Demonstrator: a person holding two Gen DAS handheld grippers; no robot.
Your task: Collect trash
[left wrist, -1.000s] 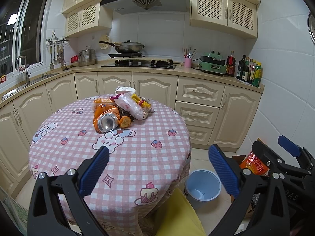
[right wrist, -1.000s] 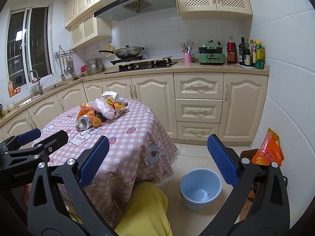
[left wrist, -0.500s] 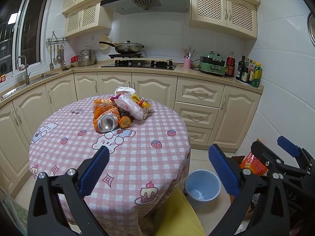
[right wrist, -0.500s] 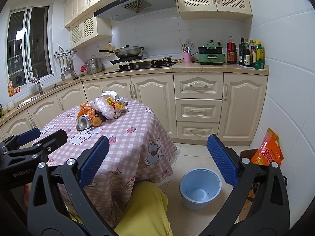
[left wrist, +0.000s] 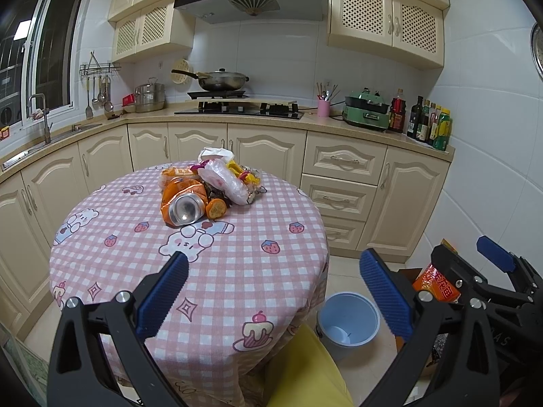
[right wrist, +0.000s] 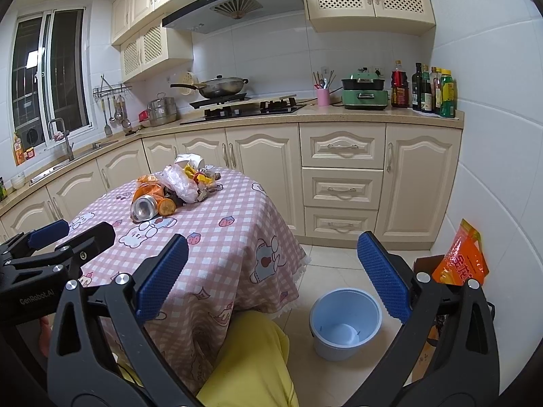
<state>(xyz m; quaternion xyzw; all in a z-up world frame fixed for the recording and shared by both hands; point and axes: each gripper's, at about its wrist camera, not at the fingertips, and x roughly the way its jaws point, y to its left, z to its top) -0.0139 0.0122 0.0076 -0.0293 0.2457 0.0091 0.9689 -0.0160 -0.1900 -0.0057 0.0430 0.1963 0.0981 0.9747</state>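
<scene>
We find the left gripper (left wrist: 271, 291) and right gripper (right wrist: 271, 274) both spread wide and empty, and judge the trash pile (left wrist: 207, 190) on the far table (left wrist: 237, 271) light and crushable, the dented can (left wrist: 185, 208) best pinched across its sides.

"GenRobot.AI" in pale letters runs along the black body of my left gripper (right wrist: 51, 251), seen from right wrist cam. Orange bag (right wrist: 463, 259) by the wall has big yellow Chinese chars, can't make them out. Bottle labels too small to read.
</scene>
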